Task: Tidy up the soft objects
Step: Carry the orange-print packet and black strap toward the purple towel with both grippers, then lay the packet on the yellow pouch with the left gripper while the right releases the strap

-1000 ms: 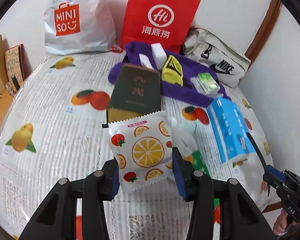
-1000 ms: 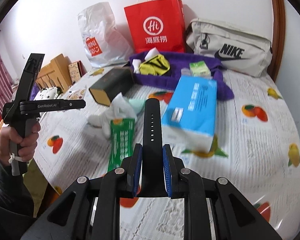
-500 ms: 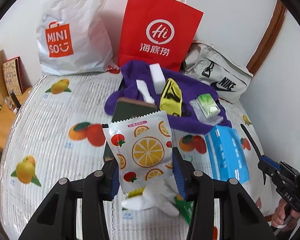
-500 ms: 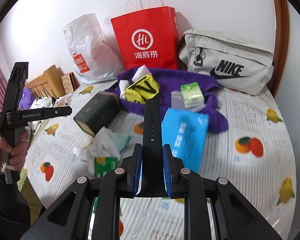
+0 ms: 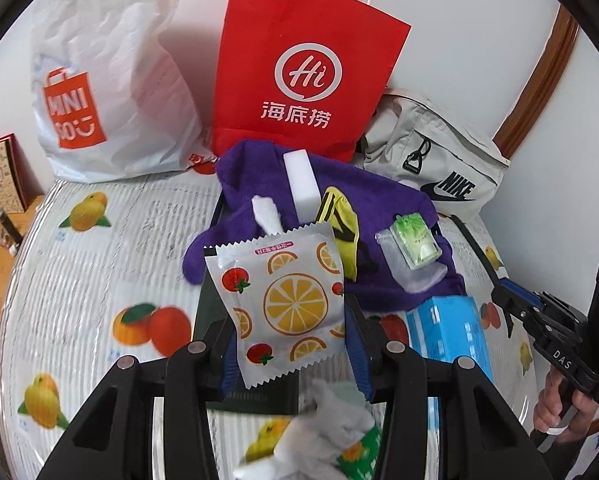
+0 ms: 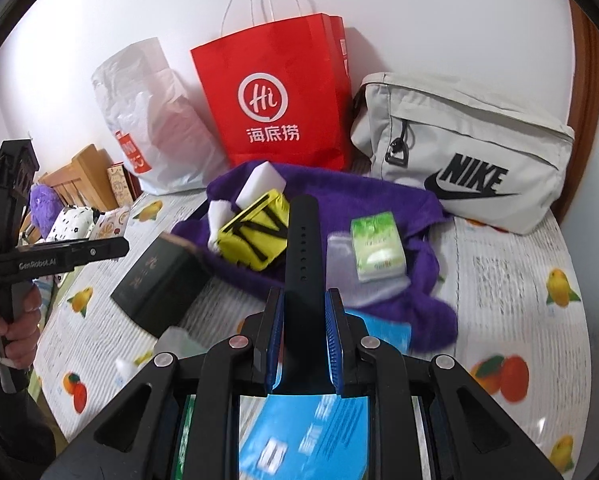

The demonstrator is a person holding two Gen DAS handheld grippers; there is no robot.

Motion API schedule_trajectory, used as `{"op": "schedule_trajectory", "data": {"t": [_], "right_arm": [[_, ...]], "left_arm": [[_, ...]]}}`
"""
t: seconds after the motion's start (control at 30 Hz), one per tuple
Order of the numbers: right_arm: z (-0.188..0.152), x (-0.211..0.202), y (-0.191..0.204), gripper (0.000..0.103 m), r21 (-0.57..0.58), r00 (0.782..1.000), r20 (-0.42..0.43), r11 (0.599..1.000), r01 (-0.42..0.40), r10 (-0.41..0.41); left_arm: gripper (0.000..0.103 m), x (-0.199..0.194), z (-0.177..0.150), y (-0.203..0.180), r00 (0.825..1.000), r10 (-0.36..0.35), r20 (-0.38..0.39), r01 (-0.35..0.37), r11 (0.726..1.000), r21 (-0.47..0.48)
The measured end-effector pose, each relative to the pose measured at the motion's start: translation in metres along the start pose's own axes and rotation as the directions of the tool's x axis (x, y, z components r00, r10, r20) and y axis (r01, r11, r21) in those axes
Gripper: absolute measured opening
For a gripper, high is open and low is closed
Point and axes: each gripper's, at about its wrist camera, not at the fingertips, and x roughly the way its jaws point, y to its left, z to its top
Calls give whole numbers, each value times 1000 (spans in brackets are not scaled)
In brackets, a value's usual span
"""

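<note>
My left gripper point(image 5: 289, 344) is shut on a white fruit-print packet point(image 5: 283, 300) and holds it above the near edge of a purple towel point(image 5: 379, 200). My right gripper point(image 6: 302, 344) is shut on a black strap point(image 6: 301, 248) that points toward the purple towel point(image 6: 363, 188). On the towel lie a white sponge block point(image 5: 301, 184), a yellow and black pouch point(image 6: 257, 234) and a green tissue pack point(image 6: 375, 248). A blue tissue pack point(image 5: 451, 332) lies near the towel's front edge, under my right gripper.
A red paper bag point(image 5: 299, 76), a white Miniso bag point(image 5: 99, 92) and a grey Nike bag point(image 6: 467, 168) stand against the wall. A dark box point(image 6: 159, 280) lies left of the towel. A crumpled white and green wrapper point(image 5: 331, 444) lies below my left gripper.
Both grippers have moved forward toward the purple towel and the bags, each with its object in it. The towel and bags now look closer.
</note>
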Motion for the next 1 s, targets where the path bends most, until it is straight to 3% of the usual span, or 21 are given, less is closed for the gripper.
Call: {"op": "schedule_trajectory", "data": {"t": [0.63,1.0], "right_arm": [[63,89,-29,21,-13,998,-58,1000,7,-8],[61,145,-47,21,-2,984,-177,1000,-14,13]], "left_arm": [[43,76,60,3,994,-61,-86,59,998,-21],[43,114,75,-28,986,-90,-142,97,994,42]]}}
